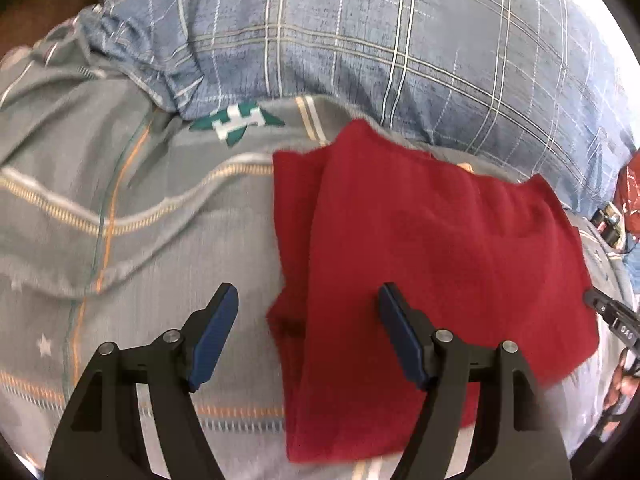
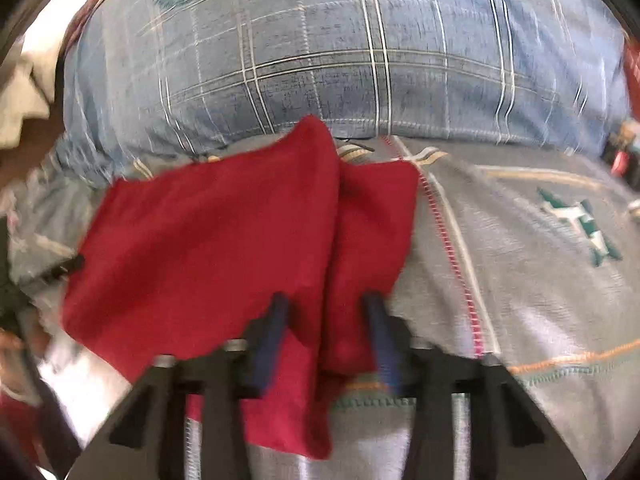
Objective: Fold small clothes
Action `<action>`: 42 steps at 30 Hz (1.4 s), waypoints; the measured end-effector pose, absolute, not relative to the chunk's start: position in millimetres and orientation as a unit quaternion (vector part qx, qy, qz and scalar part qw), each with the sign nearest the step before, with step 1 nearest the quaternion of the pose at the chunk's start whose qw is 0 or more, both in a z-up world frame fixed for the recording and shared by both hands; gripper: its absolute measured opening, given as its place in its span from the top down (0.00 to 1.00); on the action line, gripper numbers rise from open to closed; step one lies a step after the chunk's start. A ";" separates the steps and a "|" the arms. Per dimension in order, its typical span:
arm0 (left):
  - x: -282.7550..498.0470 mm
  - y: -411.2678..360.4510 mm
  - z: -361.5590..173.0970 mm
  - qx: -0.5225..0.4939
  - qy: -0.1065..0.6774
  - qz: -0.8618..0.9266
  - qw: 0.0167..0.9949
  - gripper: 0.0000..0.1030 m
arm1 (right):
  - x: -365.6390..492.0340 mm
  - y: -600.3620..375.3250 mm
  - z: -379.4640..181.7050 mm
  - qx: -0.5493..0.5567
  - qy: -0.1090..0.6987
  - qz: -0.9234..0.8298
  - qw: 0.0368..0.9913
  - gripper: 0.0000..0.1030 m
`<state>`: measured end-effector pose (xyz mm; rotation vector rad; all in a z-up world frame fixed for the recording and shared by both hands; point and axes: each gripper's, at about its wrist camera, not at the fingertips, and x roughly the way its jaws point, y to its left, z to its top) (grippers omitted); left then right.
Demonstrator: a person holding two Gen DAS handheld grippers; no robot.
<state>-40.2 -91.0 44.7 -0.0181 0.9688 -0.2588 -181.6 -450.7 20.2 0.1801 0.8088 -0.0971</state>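
Red cloth (image 1: 432, 248) lies folded on the bed (image 1: 120, 240), long axis near-to-far. Left hand-held gripper (image 1: 308, 300) open; right hand-held gripper (image 2: 326, 304) narrowed, grip unclear.

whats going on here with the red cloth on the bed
A person is folding a small red cloth on a grey bedsheet, with a blue plaid pillow behind it, using a handheld gripper in each hand. The left gripper hovers open over one edge of the cloth. The right gripper has its jaws partly apart over a fold in the cloth; whether it pinches it is unclear.
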 end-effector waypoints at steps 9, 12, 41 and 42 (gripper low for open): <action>-56.0 -83.6 41.1 0.007 0.450 -0.116 0.885 0.30 | -220.2 -463.9 27.7 0.114 0.386 -0.061 0.913 0.95; -53.6 -85.1 37.1 0.007 0.451 -0.118 0.885 0.29 | -219.5 -457.5 27.7 0.137 0.378 -0.037 0.915 0.59; -44.1 -81.1 27.5 -0.010 0.461 -0.128 0.878 0.20 | -121.1 -346.8 76.6 0.122 0.359 0.081 0.922 0.50; -44.3 -79.6 27.8 -0.012 0.460 -0.128 0.878 0.20 | -100.2 -331.5 75.2 0.118 0.366 0.094 0.918 0.50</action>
